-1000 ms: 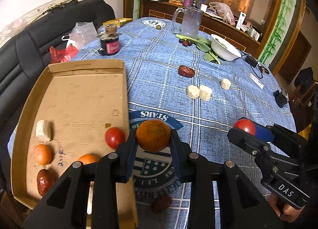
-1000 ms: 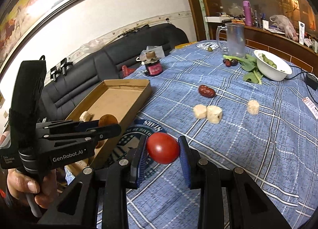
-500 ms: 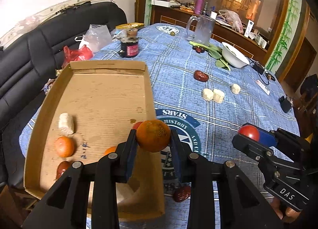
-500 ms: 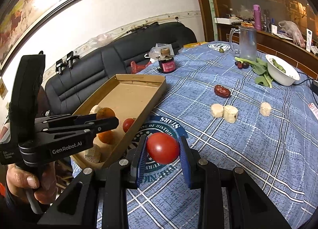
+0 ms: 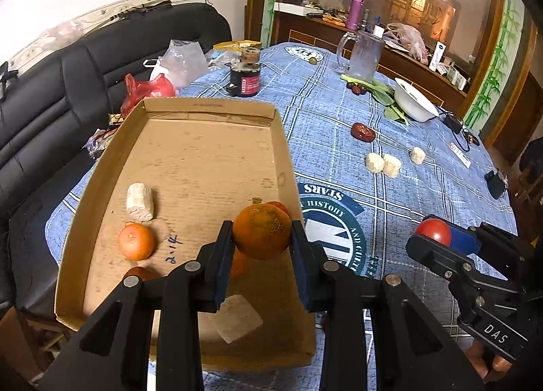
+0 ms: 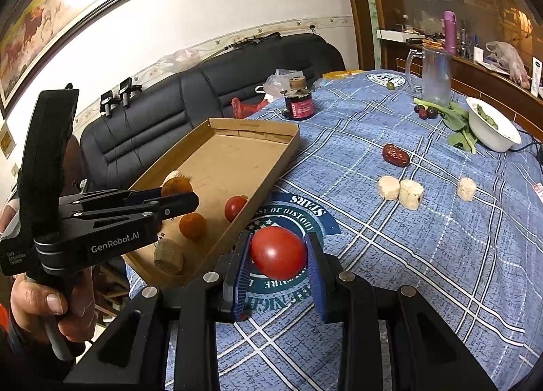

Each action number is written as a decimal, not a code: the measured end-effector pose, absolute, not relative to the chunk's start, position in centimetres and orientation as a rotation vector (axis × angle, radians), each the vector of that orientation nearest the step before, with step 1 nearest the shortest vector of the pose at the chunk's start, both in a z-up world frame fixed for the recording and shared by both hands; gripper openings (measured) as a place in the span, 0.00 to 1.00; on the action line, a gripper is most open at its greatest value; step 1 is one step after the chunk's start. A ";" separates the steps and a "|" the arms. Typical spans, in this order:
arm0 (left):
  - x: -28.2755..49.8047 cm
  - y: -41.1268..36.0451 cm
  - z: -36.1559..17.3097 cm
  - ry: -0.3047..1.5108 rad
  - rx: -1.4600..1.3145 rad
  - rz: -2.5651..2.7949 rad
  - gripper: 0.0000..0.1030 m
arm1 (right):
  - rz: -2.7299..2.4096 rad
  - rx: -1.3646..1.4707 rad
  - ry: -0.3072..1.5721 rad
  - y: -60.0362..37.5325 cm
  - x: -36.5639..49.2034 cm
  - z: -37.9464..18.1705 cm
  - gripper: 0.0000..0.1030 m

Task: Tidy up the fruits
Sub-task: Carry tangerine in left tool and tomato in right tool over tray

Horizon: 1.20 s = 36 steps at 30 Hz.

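Left gripper (image 5: pixel 261 241) clamps an orange (image 5: pixel 261 232) above the cardboard tray (image 5: pixel 210 140); right gripper (image 6: pixel 278 260) clasps a tomato (image 6: pixel 278 252) over the tabletop (image 6: pixel 424 255).

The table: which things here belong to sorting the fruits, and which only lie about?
Job:
- orange in left tool
- tomato in right tool
- cardboard tray
- red date

Lying about:
- glass jug
- white bowl
- dark jar

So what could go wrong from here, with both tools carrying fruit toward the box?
The left tool holds an orange right above a tomato and another orange in the box; dropped there, it may hit them or roll. The right tool squeezes a soft tomato over the tablecloth, which could bruise or slip.
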State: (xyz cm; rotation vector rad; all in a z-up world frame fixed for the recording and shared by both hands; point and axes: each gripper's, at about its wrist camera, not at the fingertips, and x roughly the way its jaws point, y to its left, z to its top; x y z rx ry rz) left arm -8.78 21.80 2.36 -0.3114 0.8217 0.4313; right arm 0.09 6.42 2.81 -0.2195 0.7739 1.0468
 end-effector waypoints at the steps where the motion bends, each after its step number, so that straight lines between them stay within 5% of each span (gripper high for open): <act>1: -8.9 21.9 2.3 0.821 -0.313 0.434 0.29 | 1.048 -0.221 0.774 6.5 0.0 2.8 0.30; 36: -9.7 29.5 2.2 0.824 -0.411 0.479 0.29 | 1.175 -0.313 0.782 15.5 -0.4 2.2 0.30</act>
